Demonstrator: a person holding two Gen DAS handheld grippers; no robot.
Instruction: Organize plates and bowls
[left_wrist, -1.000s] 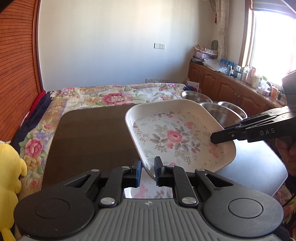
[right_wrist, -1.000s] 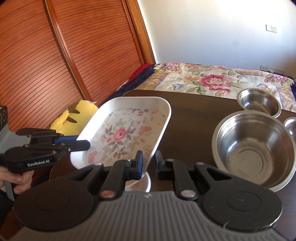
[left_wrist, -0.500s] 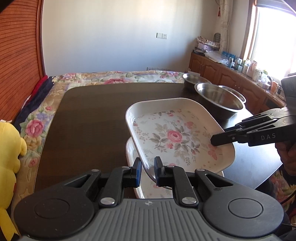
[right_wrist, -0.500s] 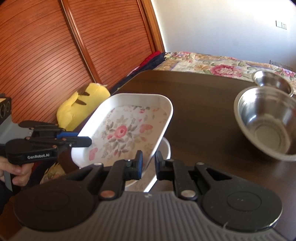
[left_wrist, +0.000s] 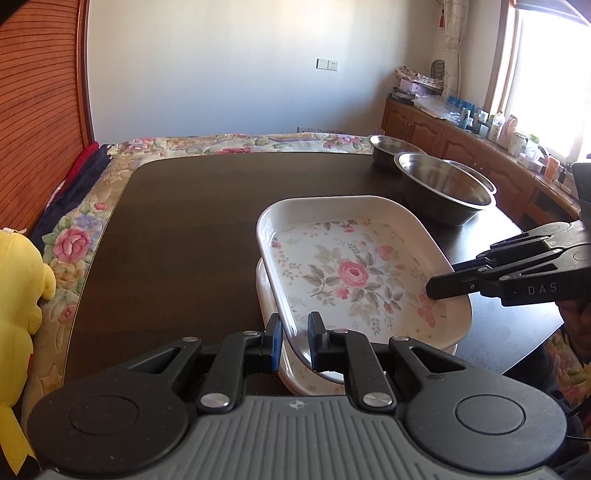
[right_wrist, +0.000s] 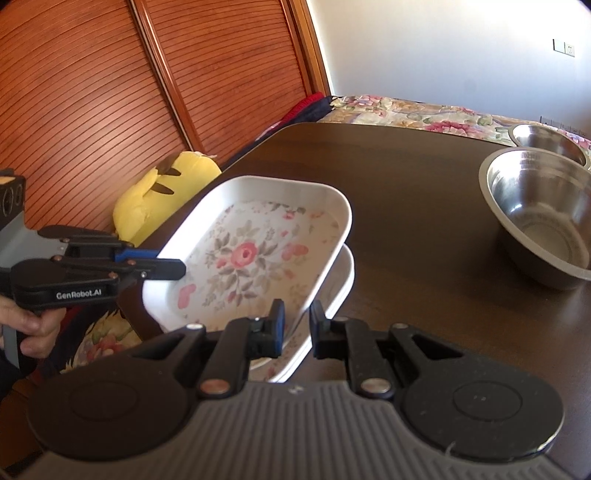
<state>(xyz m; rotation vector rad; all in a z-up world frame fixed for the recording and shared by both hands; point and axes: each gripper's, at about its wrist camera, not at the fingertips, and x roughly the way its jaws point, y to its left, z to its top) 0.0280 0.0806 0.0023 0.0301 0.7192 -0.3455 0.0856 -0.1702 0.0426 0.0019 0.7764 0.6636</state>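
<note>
Floral plate (left_wrist: 354, 273) pinched by both closed jaws, above second plate (right_wrist: 334, 291); steel bowls (left_wrist: 443, 184) empty.

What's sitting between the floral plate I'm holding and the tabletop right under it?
A second white floral plate, lying on the dark wooden table directly beneath the held white floral plate. Both wrist views show it.

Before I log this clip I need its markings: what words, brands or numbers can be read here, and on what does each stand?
"DAS": on the side of the right gripper, as the left wrist view shows it.
"GenRobot.AI": on the side of the left gripper, as the right wrist view shows it.
Bottles and boxes on the window counter: labels too small to read.
Floral plate and steel bowls: no text.
</note>
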